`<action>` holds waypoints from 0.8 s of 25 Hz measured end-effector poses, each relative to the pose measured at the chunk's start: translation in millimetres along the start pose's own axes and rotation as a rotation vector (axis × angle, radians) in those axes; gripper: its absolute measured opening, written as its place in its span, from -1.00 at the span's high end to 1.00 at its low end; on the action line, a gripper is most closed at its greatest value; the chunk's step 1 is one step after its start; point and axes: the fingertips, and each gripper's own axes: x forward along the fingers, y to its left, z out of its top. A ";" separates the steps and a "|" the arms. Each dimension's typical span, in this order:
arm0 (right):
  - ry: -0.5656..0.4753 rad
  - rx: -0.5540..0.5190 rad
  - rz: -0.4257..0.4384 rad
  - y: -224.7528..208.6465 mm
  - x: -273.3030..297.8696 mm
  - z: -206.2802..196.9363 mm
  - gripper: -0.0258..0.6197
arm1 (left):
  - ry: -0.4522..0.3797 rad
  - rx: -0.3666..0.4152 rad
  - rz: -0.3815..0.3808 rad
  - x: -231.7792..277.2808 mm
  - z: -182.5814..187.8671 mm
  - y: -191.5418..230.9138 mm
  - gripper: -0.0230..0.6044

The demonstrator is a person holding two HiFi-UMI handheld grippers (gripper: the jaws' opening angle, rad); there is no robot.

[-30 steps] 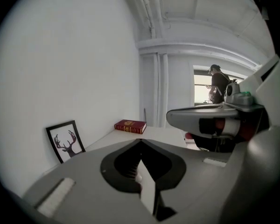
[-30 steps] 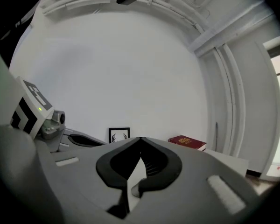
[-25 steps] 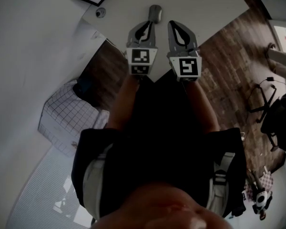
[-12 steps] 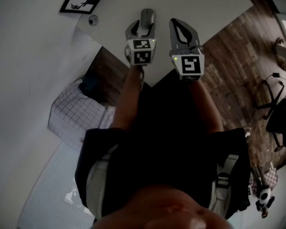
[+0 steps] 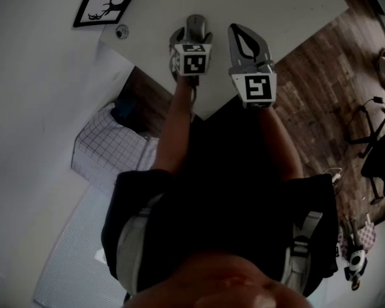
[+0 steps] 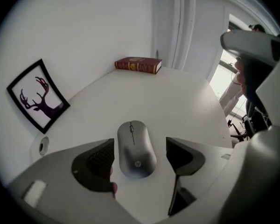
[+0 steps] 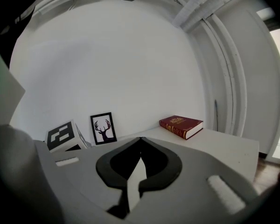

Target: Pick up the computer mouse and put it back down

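Observation:
A grey computer mouse lies on the white table, near its front corner. My left gripper points steeply down over it, its jaws standing on either side of the mouse. They have just been opening, and a gap shows between each pad and the mouse. In the head view the mouse pokes out beyond the left gripper. My right gripper hovers to the right of it, shut with its tips together and nothing between them.
A red book lies at the table's far edge. A framed deer picture leans on the wall at left, beside a small round disc. Wooden floor and an office chair lie to the right, a checked box below left.
My left gripper has dropped and tilted down over the mouse, and its jaws have gone from shut to wide open astride it. The right gripper has moved a little forward.

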 end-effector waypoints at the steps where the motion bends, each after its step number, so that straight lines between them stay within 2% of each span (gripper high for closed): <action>1: 0.001 0.003 0.000 -1.4 2.7 -0.7 0.88 | 0.019 -0.002 -0.005 3.9 -1.6 0.4 -0.20; 9: 0.020 0.013 0.010 -8.3 15.1 -4.4 0.88 | 0.148 -0.045 -0.004 25.8 -15.7 9.2 -0.34; 13: 0.022 0.019 0.009 -11.0 20.0 -6.0 0.88 | 0.170 -0.046 -0.009 29.8 -15.4 13.8 -0.39; 17: 0.031 0.021 0.009 -11.5 23.8 -8.2 0.88 | 0.200 -0.072 -0.065 32.7 -18.7 11.4 -0.37; 20: 0.029 0.027 0.007 -12.1 25.4 -8.2 0.88 | 0.206 -0.070 -0.070 32.0 -20.3 10.0 -0.33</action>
